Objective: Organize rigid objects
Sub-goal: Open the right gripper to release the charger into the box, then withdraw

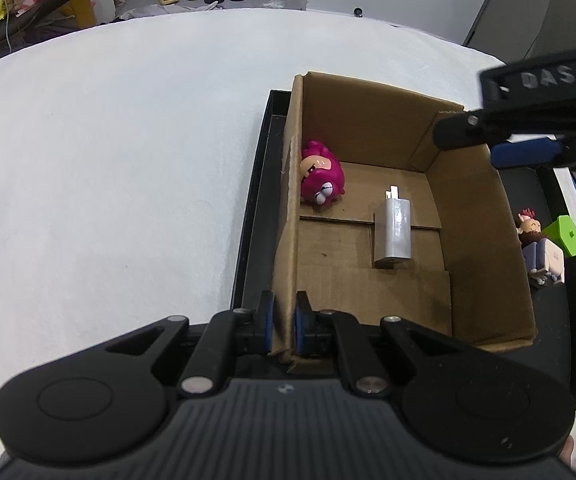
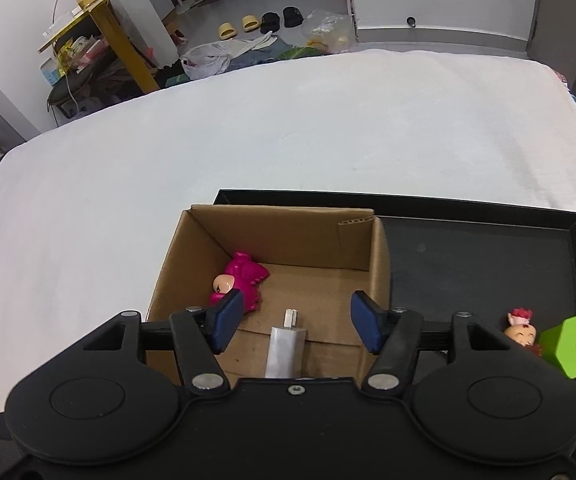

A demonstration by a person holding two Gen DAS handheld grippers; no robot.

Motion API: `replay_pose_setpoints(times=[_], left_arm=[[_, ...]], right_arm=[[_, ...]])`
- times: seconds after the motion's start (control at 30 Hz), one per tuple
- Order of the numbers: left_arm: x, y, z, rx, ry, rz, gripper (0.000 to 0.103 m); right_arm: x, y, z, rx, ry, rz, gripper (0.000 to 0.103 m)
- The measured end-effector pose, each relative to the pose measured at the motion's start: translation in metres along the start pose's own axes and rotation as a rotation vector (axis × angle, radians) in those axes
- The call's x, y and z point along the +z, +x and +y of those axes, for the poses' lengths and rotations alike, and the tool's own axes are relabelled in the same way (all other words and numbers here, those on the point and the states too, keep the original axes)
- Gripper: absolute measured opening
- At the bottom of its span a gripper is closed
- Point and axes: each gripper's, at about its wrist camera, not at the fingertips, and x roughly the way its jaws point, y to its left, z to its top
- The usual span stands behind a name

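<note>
Looking from the left wrist, the left gripper (image 1: 285, 322) has its blue pads pinched tight on the near wall of the cardboard box (image 1: 484, 240). The box sits in a black tray (image 1: 253, 216) on the white table (image 1: 107, 168), at the tray's left end. Inside the box, a pink toy (image 1: 322, 178) lies against the left wall and a white charger (image 1: 392, 234) lies near the middle of the floor. This view shows the right gripper (image 1: 528, 136) from the side, above the box's right wall, so its gap cannot be seen here. A little doll (image 1: 536, 240) and a green block (image 1: 568, 236) lie in the tray outside that wall.

From the right wrist, the right gripper (image 2: 296, 322) has its jaws about half open, holding nothing, with the charger (image 2: 285, 350) lying on the box floor below them. The pink toy (image 2: 243, 280) is partly hidden behind the left pad. Only this view shows the tray's bare right part (image 2: 488, 264), with the doll (image 2: 522, 330) and green block (image 2: 570, 346) near its right edge.
</note>
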Motion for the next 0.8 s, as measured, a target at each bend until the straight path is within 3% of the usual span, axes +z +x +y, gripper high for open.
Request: replay_pose_setpoints(times=[0.13,0.4,0.8], left_arm=[[0.001,0.001,0.001,0.004,-0.012,0.002,0.009],[0.000,0.000,0.000,0.010,-0.028,0.000,0.010],[0.001,0.001,-0.004,0.028,-0.027,-0.002,0.009]], right_arm=[[-0.004,-0.008,-0.001,0.002,-0.010,0.000,0.064],[-0.012,-0.028,-0.007,0.009,-0.018,-0.008,0.081],[-0.020,-0.058,-0.029,0.040,-0.012,-0.047,0.093]])
